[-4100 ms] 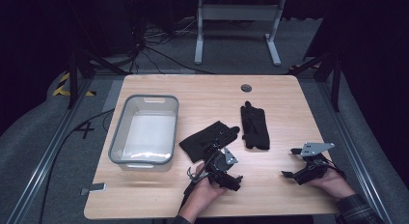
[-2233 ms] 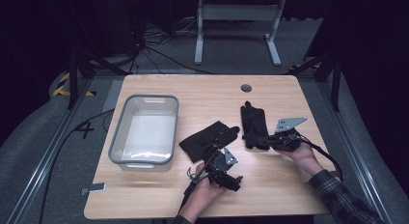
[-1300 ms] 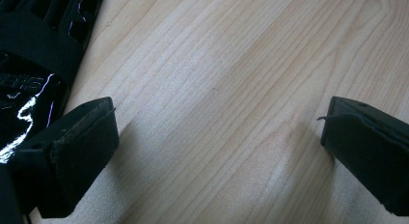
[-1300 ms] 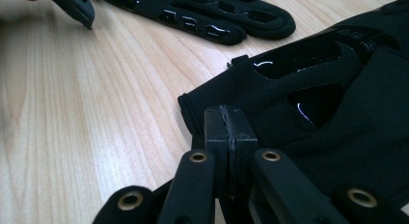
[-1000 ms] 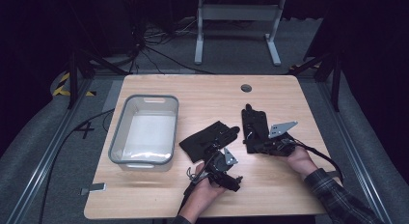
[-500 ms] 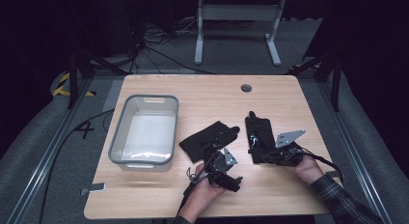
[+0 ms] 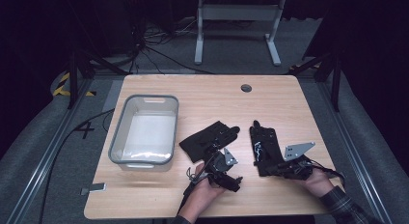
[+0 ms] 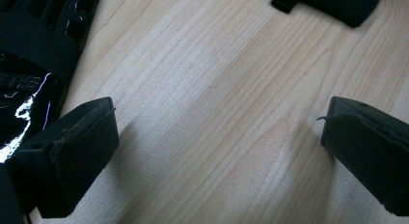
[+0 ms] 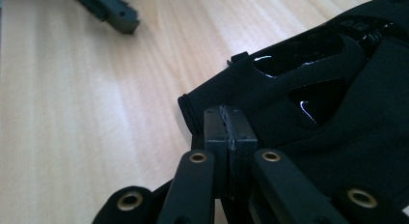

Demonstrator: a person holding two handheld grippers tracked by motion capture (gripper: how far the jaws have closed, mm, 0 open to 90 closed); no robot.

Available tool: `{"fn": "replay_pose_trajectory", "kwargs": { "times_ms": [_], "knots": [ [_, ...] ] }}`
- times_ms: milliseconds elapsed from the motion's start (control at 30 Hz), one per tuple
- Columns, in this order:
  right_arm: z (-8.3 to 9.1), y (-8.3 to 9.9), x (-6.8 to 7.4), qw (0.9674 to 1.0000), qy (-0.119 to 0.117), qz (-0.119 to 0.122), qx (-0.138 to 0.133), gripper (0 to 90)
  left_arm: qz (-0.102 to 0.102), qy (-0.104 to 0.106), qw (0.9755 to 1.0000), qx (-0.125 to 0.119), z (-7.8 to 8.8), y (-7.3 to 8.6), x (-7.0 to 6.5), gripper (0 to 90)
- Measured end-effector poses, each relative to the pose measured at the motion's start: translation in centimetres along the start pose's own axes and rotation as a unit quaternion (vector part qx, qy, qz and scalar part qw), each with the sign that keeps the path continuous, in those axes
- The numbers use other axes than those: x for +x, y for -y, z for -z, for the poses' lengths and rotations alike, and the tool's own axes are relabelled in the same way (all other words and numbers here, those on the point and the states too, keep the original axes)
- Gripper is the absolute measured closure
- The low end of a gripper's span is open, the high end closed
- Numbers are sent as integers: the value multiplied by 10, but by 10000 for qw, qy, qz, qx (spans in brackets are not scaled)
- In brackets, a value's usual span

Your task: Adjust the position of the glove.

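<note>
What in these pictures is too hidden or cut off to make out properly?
- Wrist end of the right black fabric glove: high view, covered by the right tool.
- Whether cloth is pinched between the shut pads: right gripper view, the tool's own links block it.
- Left black glove: left gripper view, cut by the frame edge.
- Inside near wall of the grey plastic bin: high view, hidden by its rim.

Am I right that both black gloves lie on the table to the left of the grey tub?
Not quite: in the high view both black gloves lie on the table to the right of the grey tub.
</note>
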State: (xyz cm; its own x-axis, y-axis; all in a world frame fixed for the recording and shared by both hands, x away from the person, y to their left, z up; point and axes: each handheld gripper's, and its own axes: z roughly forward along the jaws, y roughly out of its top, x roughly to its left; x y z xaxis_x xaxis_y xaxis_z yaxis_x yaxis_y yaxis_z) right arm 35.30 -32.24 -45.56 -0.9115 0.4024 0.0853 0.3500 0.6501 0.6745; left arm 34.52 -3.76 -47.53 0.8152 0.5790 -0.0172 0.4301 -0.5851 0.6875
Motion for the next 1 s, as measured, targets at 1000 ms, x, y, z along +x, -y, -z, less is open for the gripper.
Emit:
{"fn": "replay_pose_trajectory", "kwargs": {
  "times_ms": [1000],
  "knots": [
    [18,-14,-16,9980,367,26,-508,899,4,2,10000,-4,0,0,0,0]
  ]
}}
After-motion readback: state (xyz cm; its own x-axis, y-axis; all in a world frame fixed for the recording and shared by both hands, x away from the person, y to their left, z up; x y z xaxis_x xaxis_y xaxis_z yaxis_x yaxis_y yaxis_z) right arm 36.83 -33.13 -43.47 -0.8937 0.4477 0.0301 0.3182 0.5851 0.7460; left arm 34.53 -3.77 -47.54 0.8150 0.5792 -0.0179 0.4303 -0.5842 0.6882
